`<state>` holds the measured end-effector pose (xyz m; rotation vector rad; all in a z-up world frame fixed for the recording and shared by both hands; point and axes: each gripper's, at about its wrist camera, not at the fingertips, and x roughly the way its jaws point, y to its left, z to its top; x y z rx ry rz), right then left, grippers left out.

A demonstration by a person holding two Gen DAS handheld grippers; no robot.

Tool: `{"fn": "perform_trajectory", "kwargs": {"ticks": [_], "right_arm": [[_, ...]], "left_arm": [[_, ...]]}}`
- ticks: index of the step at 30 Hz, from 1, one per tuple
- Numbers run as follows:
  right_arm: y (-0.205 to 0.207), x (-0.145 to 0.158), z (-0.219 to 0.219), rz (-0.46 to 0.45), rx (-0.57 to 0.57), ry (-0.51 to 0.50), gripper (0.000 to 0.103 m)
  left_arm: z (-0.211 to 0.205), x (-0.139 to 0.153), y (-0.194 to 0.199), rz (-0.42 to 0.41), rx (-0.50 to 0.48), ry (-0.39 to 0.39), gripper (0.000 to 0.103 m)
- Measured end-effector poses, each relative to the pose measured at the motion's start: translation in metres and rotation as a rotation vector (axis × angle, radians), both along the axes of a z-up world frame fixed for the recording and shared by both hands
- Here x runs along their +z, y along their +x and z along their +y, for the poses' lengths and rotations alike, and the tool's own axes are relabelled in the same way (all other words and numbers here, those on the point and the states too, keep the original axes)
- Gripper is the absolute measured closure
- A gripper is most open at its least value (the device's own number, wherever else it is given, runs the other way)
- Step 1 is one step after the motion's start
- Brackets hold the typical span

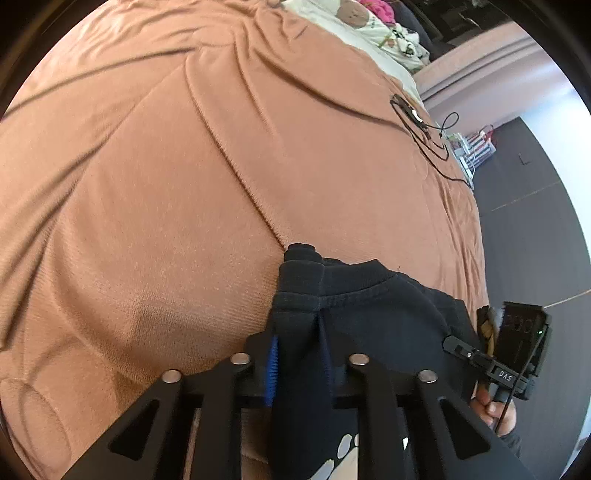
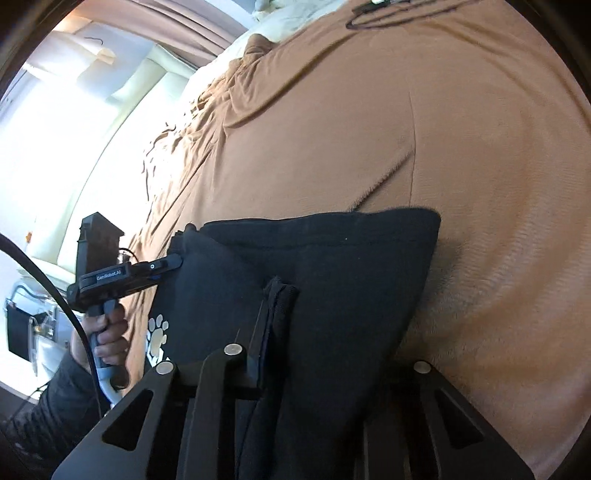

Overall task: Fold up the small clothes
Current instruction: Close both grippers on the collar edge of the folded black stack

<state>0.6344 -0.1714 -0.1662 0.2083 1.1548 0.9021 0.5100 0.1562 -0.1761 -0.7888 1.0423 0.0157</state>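
Note:
A small black garment (image 1: 369,302) with white paw prints (image 2: 159,328) lies near the front edge of an orange-brown blanket (image 1: 166,184). In the left wrist view my left gripper (image 1: 299,339) is shut on a bunched fold at the garment's ribbed edge, which sits between its blue pads (image 1: 272,365). In the right wrist view my right gripper (image 2: 280,332) is shut on another raised fold of the black garment (image 2: 332,258); cloth hides its right finger. Each view also shows the other gripper at the garment's side: the right gripper (image 1: 448,341) and the left gripper (image 2: 173,263).
A black cable with a small device (image 1: 413,114) lies on the blanket's far right. Pillows and soft toys (image 1: 354,14) sit at the head of the bed. Dark floor (image 1: 535,221) runs beside the bed. A hand (image 2: 107,332) grips the left gripper's handle near a bright window (image 2: 55,110).

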Motion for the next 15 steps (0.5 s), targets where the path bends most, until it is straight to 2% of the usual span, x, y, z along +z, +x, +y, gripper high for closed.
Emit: {"fn": "perform_trajectory", "kwargs": {"ticks": [5, 15], "right_arm": [[-0.030, 0.033, 0.010, -0.123, -0.011, -0.081, 0.089], [-0.099, 0.092, 0.010, -0.276, -0.035, -0.126, 0.089]], "left_arm": [[-0.006, 0.022, -0.008, -0.050, -0.007, 0.045, 0.093], [-0.019, 0.078, -0.038, -0.138, -0.002, 0.064, 0.094]]}}
